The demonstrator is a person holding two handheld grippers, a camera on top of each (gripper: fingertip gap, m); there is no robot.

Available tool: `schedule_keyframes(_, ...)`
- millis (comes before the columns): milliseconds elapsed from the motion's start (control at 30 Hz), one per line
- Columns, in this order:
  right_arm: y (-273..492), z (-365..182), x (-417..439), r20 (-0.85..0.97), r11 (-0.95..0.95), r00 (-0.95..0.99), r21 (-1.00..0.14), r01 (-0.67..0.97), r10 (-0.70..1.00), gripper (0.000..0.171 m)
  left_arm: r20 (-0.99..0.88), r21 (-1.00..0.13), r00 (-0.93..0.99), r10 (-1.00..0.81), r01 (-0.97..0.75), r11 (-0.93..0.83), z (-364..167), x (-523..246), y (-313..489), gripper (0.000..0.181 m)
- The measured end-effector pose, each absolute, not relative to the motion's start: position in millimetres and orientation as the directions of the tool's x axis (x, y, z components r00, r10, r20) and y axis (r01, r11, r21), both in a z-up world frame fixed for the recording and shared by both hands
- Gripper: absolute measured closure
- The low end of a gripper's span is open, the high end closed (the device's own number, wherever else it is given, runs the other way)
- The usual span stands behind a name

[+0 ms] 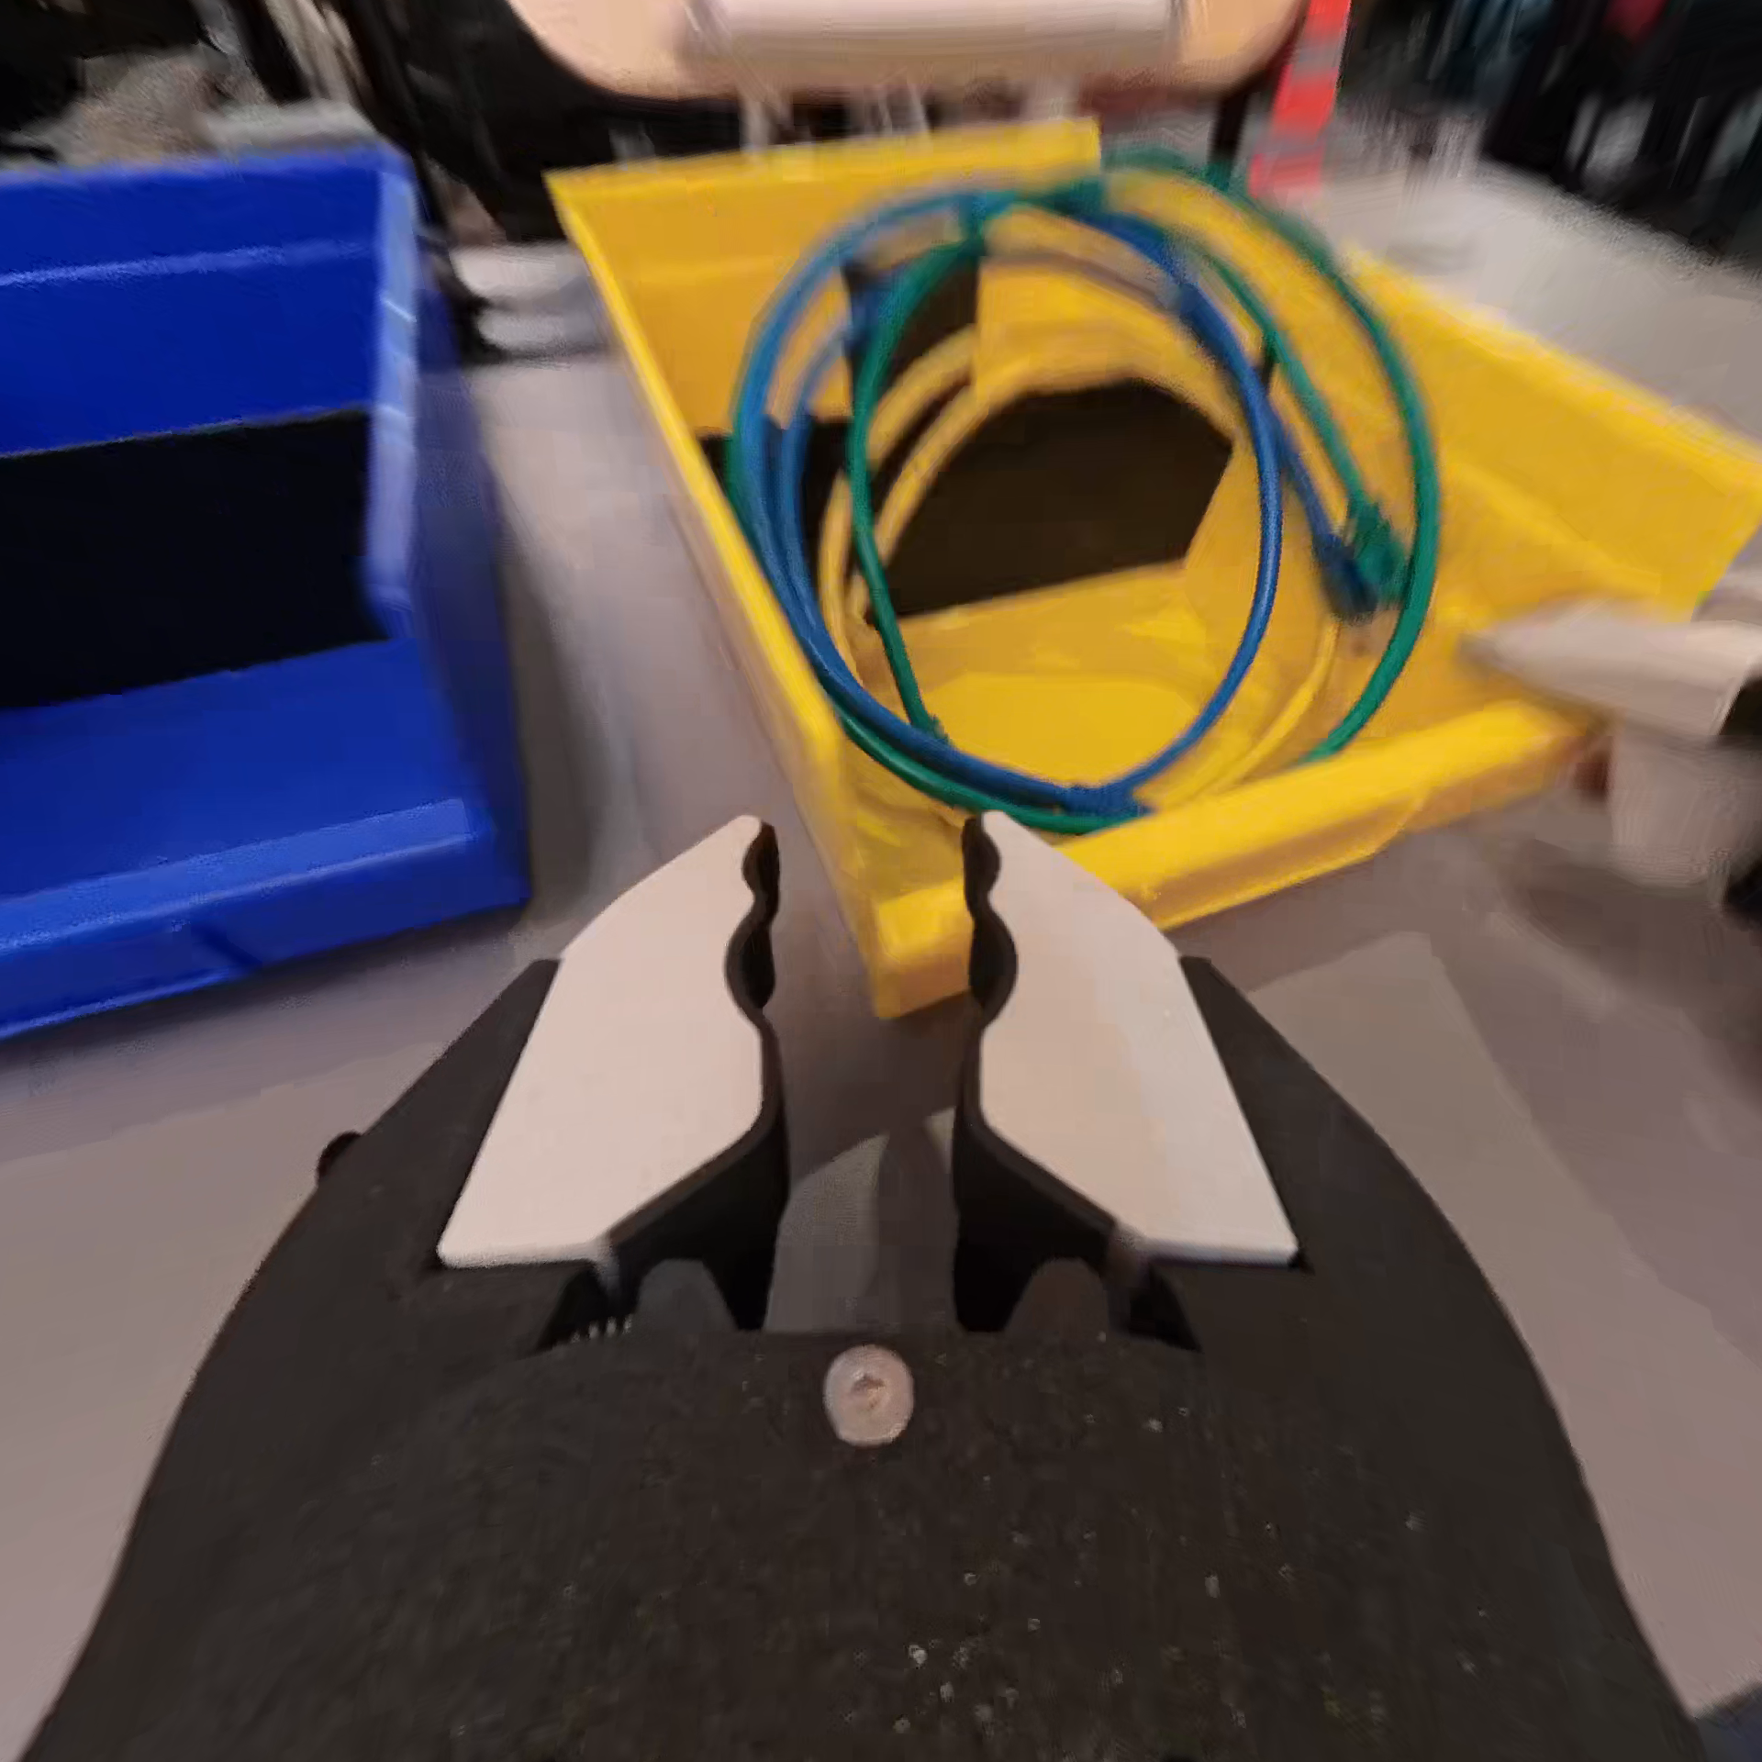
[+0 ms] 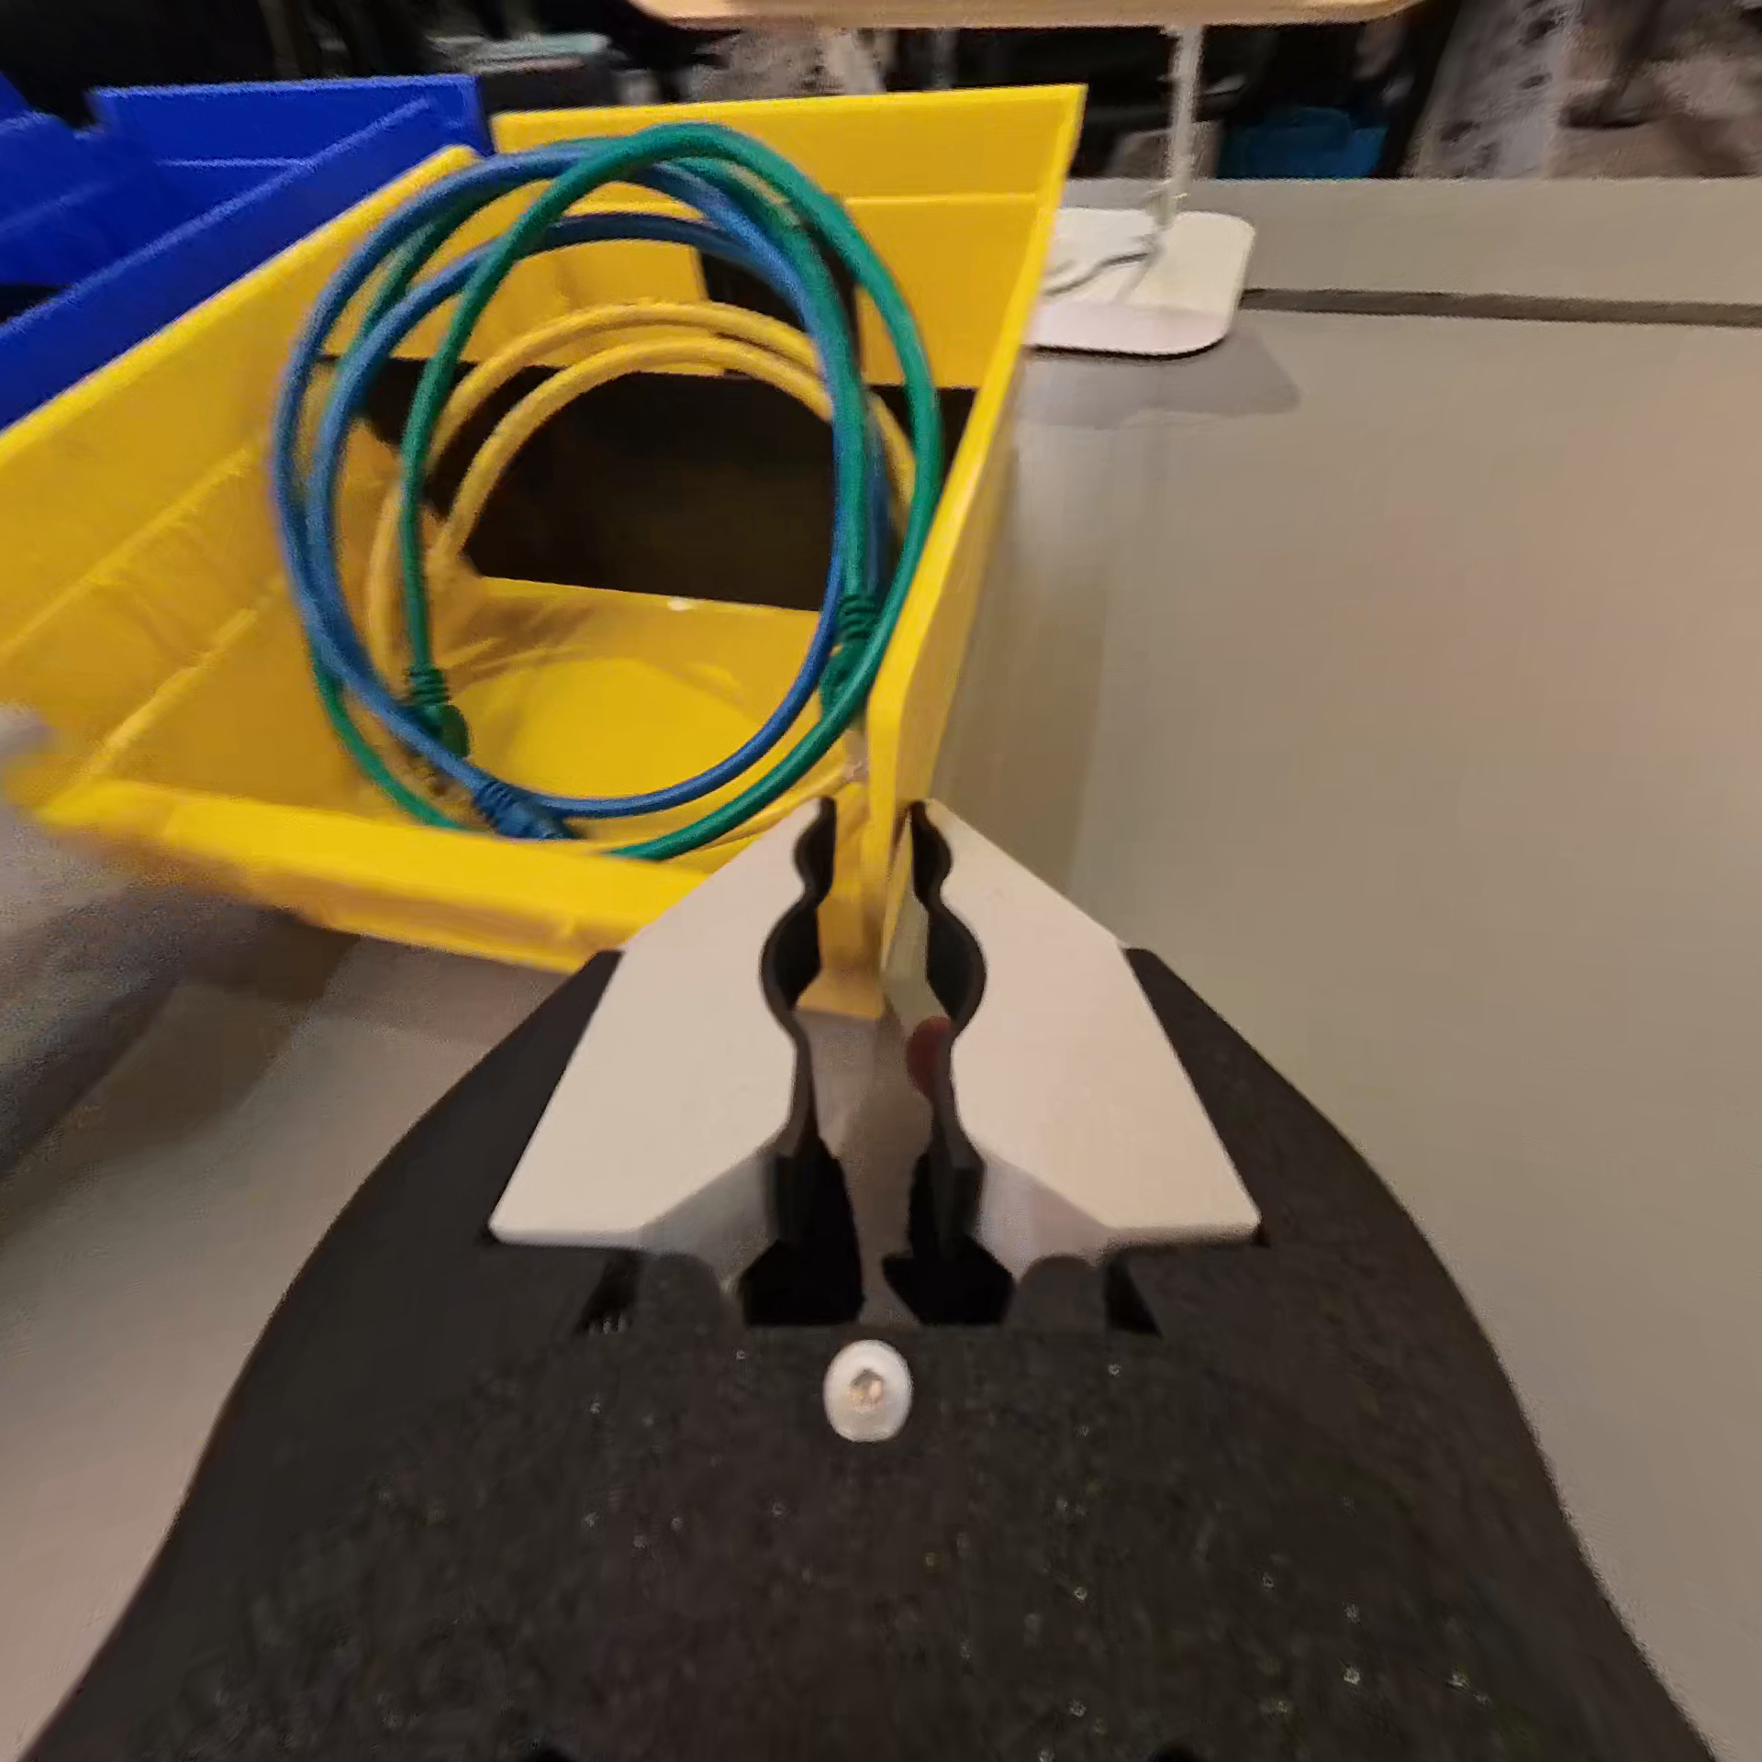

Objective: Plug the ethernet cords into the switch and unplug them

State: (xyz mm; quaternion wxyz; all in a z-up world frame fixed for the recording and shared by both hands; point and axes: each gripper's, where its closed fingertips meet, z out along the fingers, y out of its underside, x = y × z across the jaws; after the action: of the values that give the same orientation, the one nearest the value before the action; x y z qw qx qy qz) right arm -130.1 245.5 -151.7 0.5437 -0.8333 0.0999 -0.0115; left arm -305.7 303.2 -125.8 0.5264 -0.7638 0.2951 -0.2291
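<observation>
While both views are motion-blurred, the main layout reads clearly.

Left gripper [image 1: 868, 839]: jaws parted with a clear gap, nothing between them; it hangs over the grey table [image 1: 610, 667], its tips just short of the near corner of the yellow bin [image 1: 1430, 791].

Right gripper [image 2: 872, 815]: jaws only narrowly apart, straddling the near right corner wall of the yellow bin [image 2: 963, 534]; whether they actually pinch the wall cannot be told. Its pale fingers also show at the right edge of the left wrist view.

Ethernet cords: 3 coiled loops inside the yellow bin, a blue cord [image 2: 820, 667], a green cord [image 2: 915, 420] and a yellow cord [image 2: 610, 324]; the blue and green coils stand up above the rim, the yellow one sits lower.

Plugs: blue and green ends lie together near the bin's front wall.

Blue bin [image 1: 238, 591]: left of the yellow bin, close beside it.

Table, far side: a white flat stand base [image 2: 1154, 276].
</observation>
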Motion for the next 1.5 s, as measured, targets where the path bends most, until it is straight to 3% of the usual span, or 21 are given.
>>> schedule_keyframes(67,232,-150,-138,-0.133,-0.387,0.987,-0.908,-0.160,-0.095,0.147,0.140,-0.965,0.761,-0.634,-0.040,-0.261,-101,-339,308,0.144)
schedule_keyframes(133,216,-145,-140,-0.154,-0.370,0.987,-0.915,-0.158,-0.041,0.145,0.165,-0.964,0.842,-0.514,0.026,-0.266,-93,-392,329,0.144)
schedule_keyframes(333,197,-147,-113,-0.106,-0.360,0.991,-0.924,-0.130,-0.087,0.146,0.032,-0.937,0.966,-0.257,-0.061,-0.343,-125,-545,418,0.138)
schedule_keyframes(500,172,-148,-94,-0.134,-0.350,0.982,-0.921,-0.174,-0.134,0.147,0.147,-0.940,0.915,-0.375,0.011,-0.341,-125,-547,469,0.135)
schedule_keyframes(633,152,-146,-73,-0.145,-0.326,0.971,-0.923,-0.202,-0.192,0.147,0.083,-0.943,0.900,-0.427,-0.067,-0.326,-125,-523,493,0.136)
schedule_keyframes(667,148,-146,-71,-0.156,-0.320,0.968,-0.923,-0.214,-0.197,0.147,0.053,-0.934,0.902,-0.429,-0.108,-0.341,-132,-519,496,0.143)
schedule_keyframes(700,145,-145,-69,-0.163,-0.316,0.966,-0.922,-0.222,-0.201,0.147,0.032,-0.927,0.899,-0.437,-0.137,-0.349,-138,-516,498,0.170)
schedule_keyframes(800,137,-141,-68,-0.148,-0.306,0.966,-0.929,-0.209,-0.210,0.146,0.064,-0.922,0.895,-0.441,-0.117,-0.370,-140,-508,499,0.179)
schedule_keyframes(1000,146,-126,-109,-0.090,-0.278,0.990,-0.953,-0.118,-0.113,0.146,0.047,-0.903,0.901,-0.431,-0.147,-0.405,-143,-506,485,0.178)
schedule_keyframes(1200,183,-129,-229,-0.059,-0.299,0.974,-0.954,0.008,0.217,0.140,0.047,-0.863,0.892,-0.450,-0.191,-0.468,-144,-509,427,0.176)
schedule_keyframes(1333,208,-129,-298,-0.070,-0.317,0.937,-0.947,0.045,0.342,0.124,-0.010,-0.836,0.910,-0.414,-0.234,-0.496,-145,-521,369,0.176)
schedule_keyframes(1400,221,-127,-309,-0.053,-0.316,0.946,-0.947,0.054,0.319,0.109,-0.019,-0.834,0.914,-0.404,-0.237,-0.498,-145,-522,333,0.176)
schedule_keyframes(1500,236,-123,-315,-0.068,-0.310,0.964,-0.951,0.016,0.258,0.103,-0.034,-0.823,0.927,-0.374,-0.239,-0.516,-144,-525,281,0.175)
